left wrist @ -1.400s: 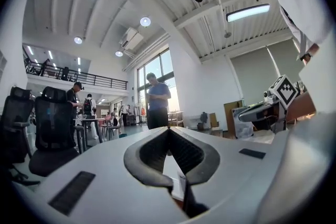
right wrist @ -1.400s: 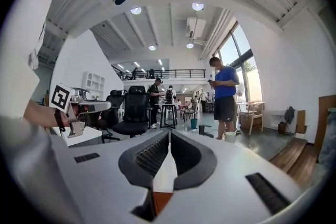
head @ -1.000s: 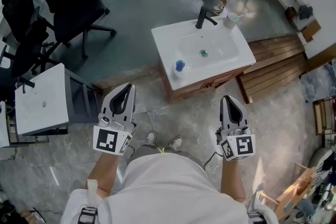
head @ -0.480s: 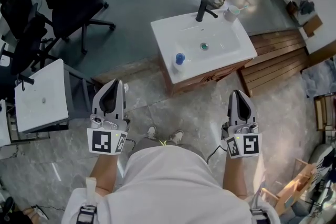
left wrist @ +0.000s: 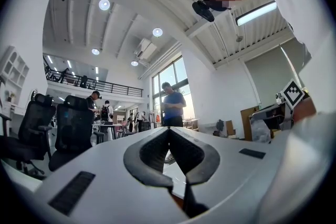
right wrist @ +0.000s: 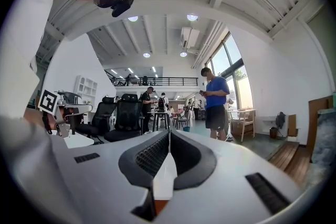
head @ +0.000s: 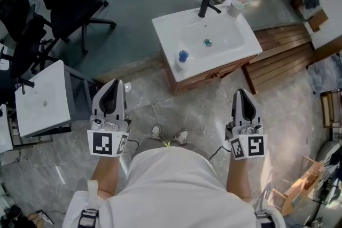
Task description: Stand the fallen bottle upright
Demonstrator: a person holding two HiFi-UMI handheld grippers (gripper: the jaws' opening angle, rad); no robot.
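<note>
A small white bottle with a blue cap (head: 183,57) sits on the near-left corner of the white sink top (head: 235,56). From this height I cannot tell whether it lies or stands. Both grippers hover over the stone floor, well short of the sink cabinet. My left gripper (head: 111,83) is shut with nothing in it, its pads meeting at the tip (left wrist: 169,129). My right gripper (head: 241,92) is shut too and empty, its tips touching (right wrist: 169,132). The bottle shows in neither gripper view.
A black faucet (head: 207,7) and a white cup (head: 234,8) stand at the sink's far edge. Black office chairs (head: 69,2) and a white side table (head: 43,99) are at the left, wooden pallets (head: 283,64) at the right. A person (right wrist: 214,102) stands beyond the sink.
Both grippers have drifted slightly apart and stayed shut. The left one now points straighter ahead. The sink has slid a little higher in the head view.
</note>
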